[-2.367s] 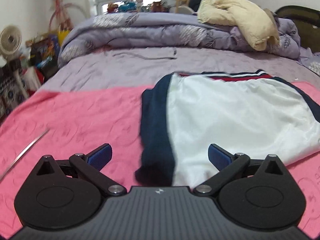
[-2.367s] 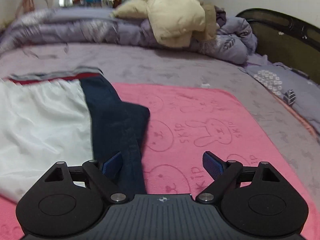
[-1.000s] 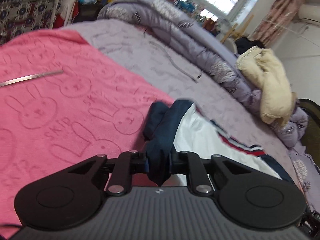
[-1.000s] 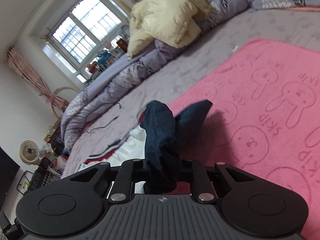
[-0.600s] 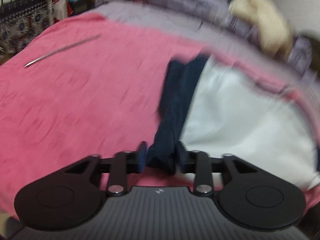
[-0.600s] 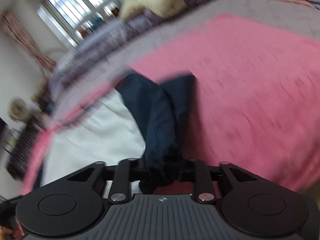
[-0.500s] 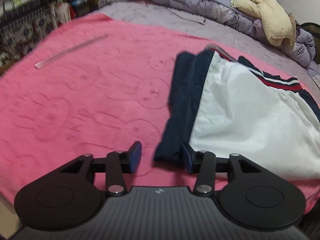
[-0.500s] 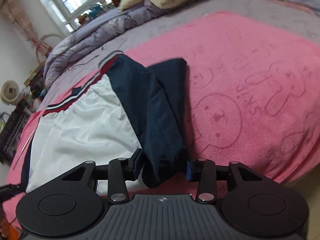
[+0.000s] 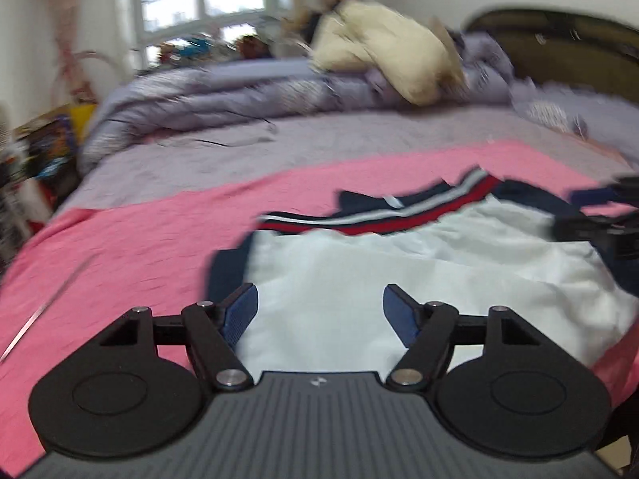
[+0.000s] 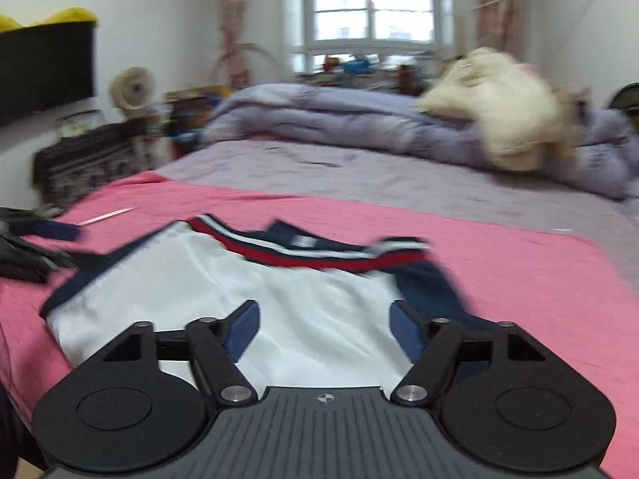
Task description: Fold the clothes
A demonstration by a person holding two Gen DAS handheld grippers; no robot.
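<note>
Both grippers hang over the near edge of a white garment (image 9: pixel 359 279) with navy side panels and a red, white and navy striped band at its far edge; it lies flat on a pink blanket (image 9: pixel 139 231) spread over the near part of a bed.

In the left wrist view the left gripper (image 9: pixel 319 311) has its jaws apart and opening, with only white cloth lying below the gap and nothing pinched; its blue pads (image 9: pixel 239 311) touch no fabric that can be seen. This view alone shows the dark headboard (image 9: pixel 559 48) at far right, and the right gripper as a blurred dark shape at the right edge, over the garment's navy side. A thin pale strip (image 9: pixel 44 311) lies on the blanket at left.

In the right wrist view the right gripper (image 10: pixel 323 331) is likewise parted and opening, gripping nothing, over the garment near its right navy panel (image 10: pixel 435 287). Only here appear a small fan (image 10: pixel 133 88) and a dark cabinet (image 10: pixel 44 76) at far left.

Beyond, in both views, a rumpled lilac duvet (image 10: pixel 319 115) carries a cream jacket (image 10: pixel 507 111), with a window (image 10: pixel 371 12) behind.
</note>
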